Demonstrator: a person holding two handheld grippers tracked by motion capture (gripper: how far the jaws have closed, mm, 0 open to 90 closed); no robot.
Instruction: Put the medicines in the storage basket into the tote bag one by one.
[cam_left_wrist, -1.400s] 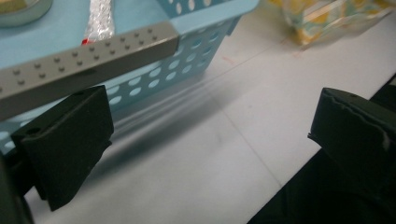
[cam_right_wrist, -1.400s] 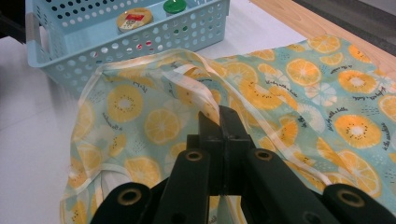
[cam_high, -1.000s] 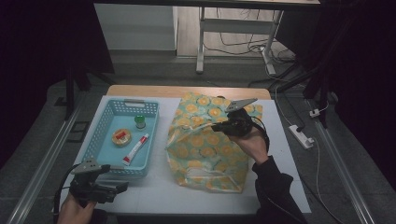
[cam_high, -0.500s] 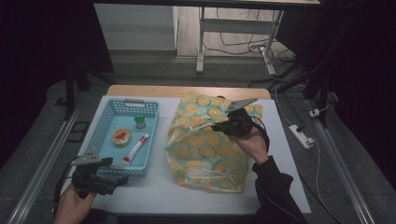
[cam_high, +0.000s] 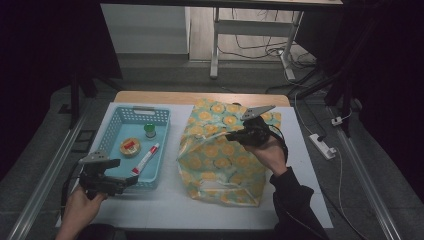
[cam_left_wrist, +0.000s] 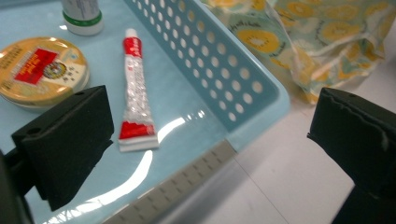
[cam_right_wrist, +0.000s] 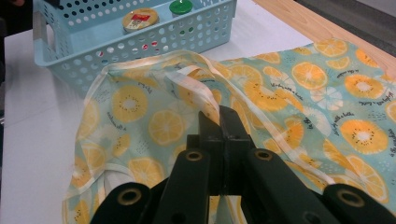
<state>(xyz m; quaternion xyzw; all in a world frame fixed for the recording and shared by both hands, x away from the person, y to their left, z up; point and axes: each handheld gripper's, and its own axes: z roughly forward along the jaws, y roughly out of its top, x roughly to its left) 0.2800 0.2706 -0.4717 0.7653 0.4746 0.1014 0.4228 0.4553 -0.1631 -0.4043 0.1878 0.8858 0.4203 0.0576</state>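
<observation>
A fruit-print cloth bag (cam_high: 220, 160) lies on the white table (cam_high: 165, 205). My right gripper (cam_high: 231, 135) is shut on the bag's pale rim strip and holds it raised, so the mouth gapes toward the basket. The right gripper view has the closed jaws (cam_right_wrist: 219, 121) pinching that strip of the bag (cam_right_wrist: 140, 112). My left gripper (cam_high: 127, 171) is open at the near right corner of the blue basket (cam_high: 137, 108). In the left gripper view its jaws (cam_left_wrist: 215, 112) straddle the basket wall (cam_left_wrist: 224, 65), with a red-and-white tube (cam_left_wrist: 135, 93) just ahead.
The basket also holds a round gold tin (cam_high: 130, 146) and a green-capped bottle (cam_high: 150, 130). A power strip (cam_high: 322, 146) lies off the table's right edge. Bare white tabletop runs along the near side, below basket and bag.
My left gripper has moved away from the person, up to the basket's near corner. The right gripper and the bag have stayed put.
</observation>
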